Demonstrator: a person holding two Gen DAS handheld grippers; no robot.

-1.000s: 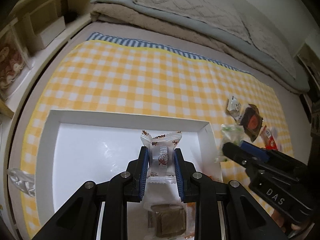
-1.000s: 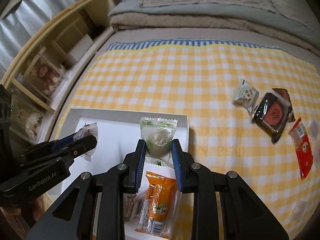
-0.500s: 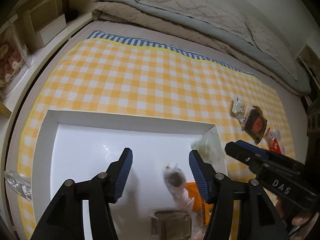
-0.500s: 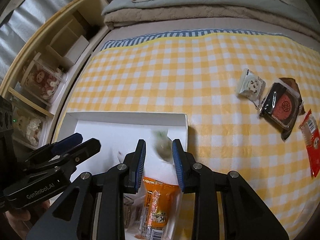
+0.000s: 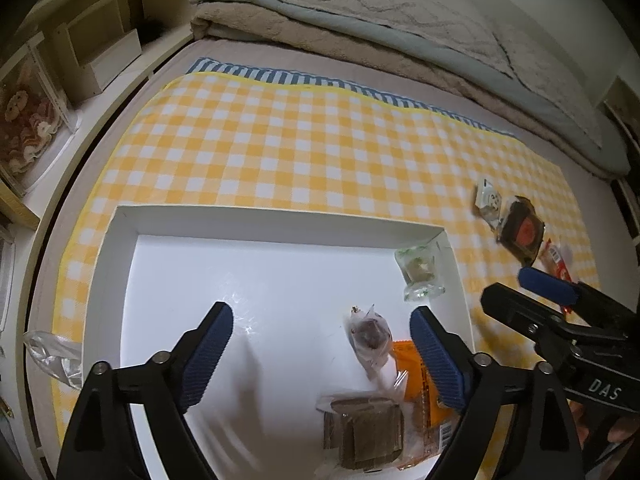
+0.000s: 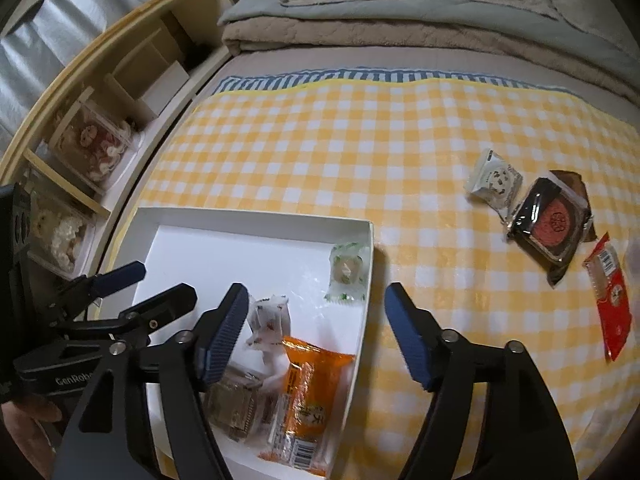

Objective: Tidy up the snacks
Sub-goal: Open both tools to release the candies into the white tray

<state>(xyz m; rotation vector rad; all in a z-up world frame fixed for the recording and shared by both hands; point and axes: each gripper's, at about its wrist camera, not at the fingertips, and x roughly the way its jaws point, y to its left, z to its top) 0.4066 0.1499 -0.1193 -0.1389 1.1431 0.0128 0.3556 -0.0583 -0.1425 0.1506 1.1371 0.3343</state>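
A white tray (image 5: pixel 280 216) (image 6: pixel 256 218) lies on the yellow checked cloth. My left gripper (image 5: pixel 320 320) hangs over it with its jaws opening. A clear-wrapped dark snack (image 5: pixel 370 332) lies loose on the tray floor between them, touched by neither pad. My right gripper (image 6: pixel 316 300) hovers over the tray's right rim, jaws opening too, with nothing gripped. A green-and-white wrapped snack (image 6: pixel 347 272) (image 5: pixel 420 270) rests in the far right corner. An orange packet (image 6: pixel 308 384) and a brown square snack (image 6: pixel 234 404) also lie in the tray.
On the cloth to the right lie a white panda packet (image 6: pixel 496 178), a dark packet with a red disc (image 6: pixel 550 220) and a red packet (image 6: pixel 610 292). Folded blankets (image 6: pixel 400 28) border the far edge. Wooden shelves (image 6: pixel 100 128) run along the left.
Both grippers have opened and let go of their snacks. The clear-wrapped one dropped beside the orange packet; the green-and-white one fell into the tray's far right corner.
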